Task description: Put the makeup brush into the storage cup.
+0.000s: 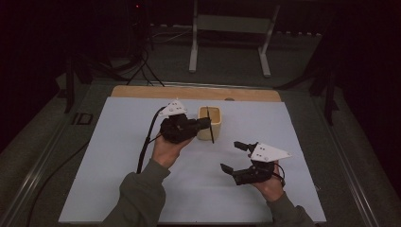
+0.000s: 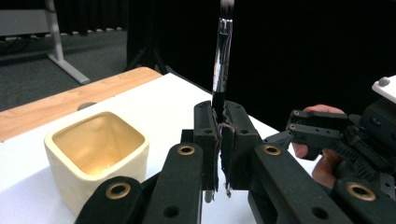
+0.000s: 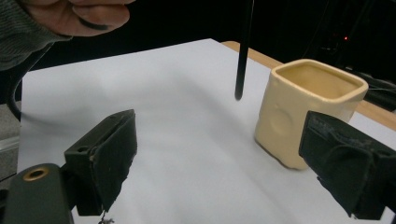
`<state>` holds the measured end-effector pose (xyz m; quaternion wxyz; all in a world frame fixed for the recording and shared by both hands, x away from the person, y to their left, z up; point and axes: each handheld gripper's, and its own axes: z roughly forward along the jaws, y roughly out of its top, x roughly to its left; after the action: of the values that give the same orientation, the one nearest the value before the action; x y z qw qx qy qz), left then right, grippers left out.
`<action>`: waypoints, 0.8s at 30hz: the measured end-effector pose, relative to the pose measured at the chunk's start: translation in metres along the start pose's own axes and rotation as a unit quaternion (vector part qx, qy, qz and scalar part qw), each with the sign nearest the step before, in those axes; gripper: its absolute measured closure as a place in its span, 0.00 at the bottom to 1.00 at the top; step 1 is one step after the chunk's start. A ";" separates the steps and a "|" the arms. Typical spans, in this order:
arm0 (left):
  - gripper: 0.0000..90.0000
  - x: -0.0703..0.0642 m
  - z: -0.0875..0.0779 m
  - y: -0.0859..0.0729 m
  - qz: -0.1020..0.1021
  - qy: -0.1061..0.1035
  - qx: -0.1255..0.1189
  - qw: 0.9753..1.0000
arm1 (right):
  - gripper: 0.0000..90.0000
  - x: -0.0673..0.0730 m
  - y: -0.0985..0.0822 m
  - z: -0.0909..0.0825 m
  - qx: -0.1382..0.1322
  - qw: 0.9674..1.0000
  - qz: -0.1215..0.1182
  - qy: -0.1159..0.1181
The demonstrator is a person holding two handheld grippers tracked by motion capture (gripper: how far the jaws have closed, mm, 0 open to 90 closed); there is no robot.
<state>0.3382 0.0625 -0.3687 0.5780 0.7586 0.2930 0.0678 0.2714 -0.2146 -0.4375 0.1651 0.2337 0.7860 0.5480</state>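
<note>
Brush (image 2: pixel 221 65) pinched upright by left gripper (image 2: pixel 219 135) fingers beside cup (image 2: pixel 95 151) — right gripper (image 1: pixel 232 156) fingers spread, empty.

Cream cup (image 1: pixel 209 122) with yellowish inside; black, glossy brush (image 2: pixel 221 70) with silver ferrule; black grippers, left (image 1: pixel 201 124) and right (image 1: pixel 233 156), topped by grey plates; white sheet (image 1: pixel 118 161); tan table edge (image 1: pixel 142 91) at 12 o'clock.

The high view is dimly lit, with black surroundings and only the pale grey rectangular mat (image 1: pixel 118 156) evenly lit from above. Soft shadows are cast. Both gripper views are brighter; near jaws are blurred, and glare is seen on the glossy black brush handle (image 2: pixel 221 60).
</note>
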 end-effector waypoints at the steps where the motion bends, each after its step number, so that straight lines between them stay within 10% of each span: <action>1: 0.96 0.000 0.000 0.000 0.000 0.000 -0.001 1.000 | 0.12 0.000 -0.001 0.000 0.002 1.000 0.000 -0.001; 24: 0.96 0.007 0.005 0.010 0.005 0.015 -0.019 1.000 | 0.12 -0.004 -0.017 -0.012 0.020 1.000 0.017 -0.001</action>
<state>0.3500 0.0604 -0.3626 0.5877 0.7477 0.2964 0.0878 0.2656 -0.2309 -0.4492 0.1515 0.2509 0.7924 0.5349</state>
